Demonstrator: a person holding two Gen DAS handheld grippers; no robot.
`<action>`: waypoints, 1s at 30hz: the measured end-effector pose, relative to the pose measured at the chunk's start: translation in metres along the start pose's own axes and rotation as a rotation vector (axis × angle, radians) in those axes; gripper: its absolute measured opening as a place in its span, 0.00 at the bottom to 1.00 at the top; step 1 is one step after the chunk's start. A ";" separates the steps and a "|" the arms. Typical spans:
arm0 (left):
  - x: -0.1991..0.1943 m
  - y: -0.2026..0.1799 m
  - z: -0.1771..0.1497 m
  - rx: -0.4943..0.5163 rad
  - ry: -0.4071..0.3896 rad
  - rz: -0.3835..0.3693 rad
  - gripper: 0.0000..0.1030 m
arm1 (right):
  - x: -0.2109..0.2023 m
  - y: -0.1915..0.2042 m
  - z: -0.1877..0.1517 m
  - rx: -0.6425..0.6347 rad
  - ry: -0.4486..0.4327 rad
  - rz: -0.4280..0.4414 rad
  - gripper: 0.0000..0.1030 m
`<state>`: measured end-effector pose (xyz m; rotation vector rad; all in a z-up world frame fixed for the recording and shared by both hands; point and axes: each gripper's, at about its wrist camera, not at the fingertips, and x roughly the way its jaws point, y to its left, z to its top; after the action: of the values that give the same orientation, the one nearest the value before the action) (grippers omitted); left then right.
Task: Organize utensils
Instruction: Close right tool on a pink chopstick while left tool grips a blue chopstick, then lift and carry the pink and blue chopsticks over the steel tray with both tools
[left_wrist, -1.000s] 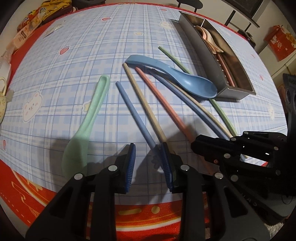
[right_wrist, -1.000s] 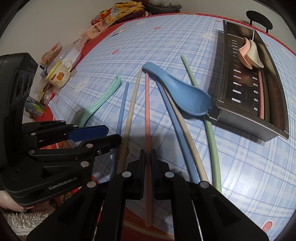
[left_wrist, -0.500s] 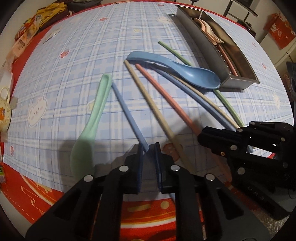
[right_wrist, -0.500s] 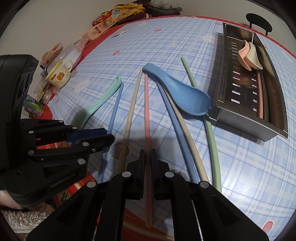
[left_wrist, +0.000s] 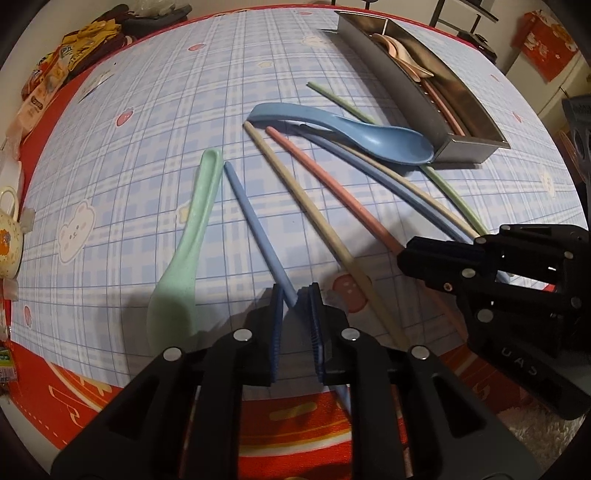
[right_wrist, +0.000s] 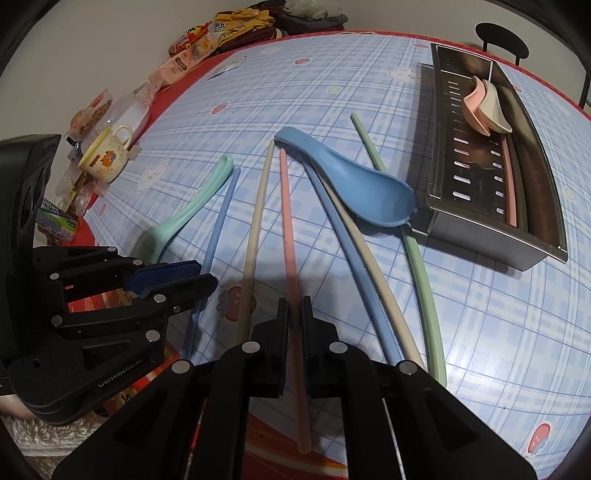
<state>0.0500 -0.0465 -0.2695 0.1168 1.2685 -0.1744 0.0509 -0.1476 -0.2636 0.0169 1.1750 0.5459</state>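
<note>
My left gripper (left_wrist: 295, 295) is shut on a light blue chopstick (left_wrist: 255, 229), also seen in the right wrist view (right_wrist: 218, 225). My right gripper (right_wrist: 294, 306) is shut on a pink chopstick (right_wrist: 286, 206), which also shows in the left wrist view (left_wrist: 328, 184). A green spoon (left_wrist: 184, 251), a beige chopstick (left_wrist: 306, 210), a blue spoon (left_wrist: 369, 133), a darker blue chopstick (right_wrist: 343, 240), another beige one (right_wrist: 373, 266) and a green chopstick (right_wrist: 417, 258) lie on the checked tablecloth. The steel tray (right_wrist: 443, 192) at right holds pink and cream spoons (right_wrist: 484, 107) and a pink chopstick.
A mug (right_wrist: 105, 155), snack packets (right_wrist: 192, 48) and small items crowd the table's left and far edge. The red table border (left_wrist: 92, 391) runs along the near edge. A chair back (right_wrist: 502, 40) stands beyond the tray.
My left gripper has closed from open onto the light blue chopstick's near end. My right gripper has stayed shut on the pink chopstick.
</note>
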 end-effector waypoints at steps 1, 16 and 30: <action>0.000 -0.001 -0.001 0.008 -0.002 0.000 0.16 | 0.000 0.002 0.000 -0.005 0.000 -0.009 0.07; -0.012 0.053 -0.008 -0.166 -0.016 -0.215 0.10 | -0.011 0.008 -0.002 -0.003 0.015 -0.006 0.06; -0.037 0.078 -0.010 -0.267 -0.075 -0.319 0.10 | -0.036 -0.006 -0.009 0.134 -0.056 0.052 0.06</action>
<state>0.0451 0.0343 -0.2380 -0.3212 1.2183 -0.2789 0.0351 -0.1700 -0.2377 0.1770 1.1576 0.5090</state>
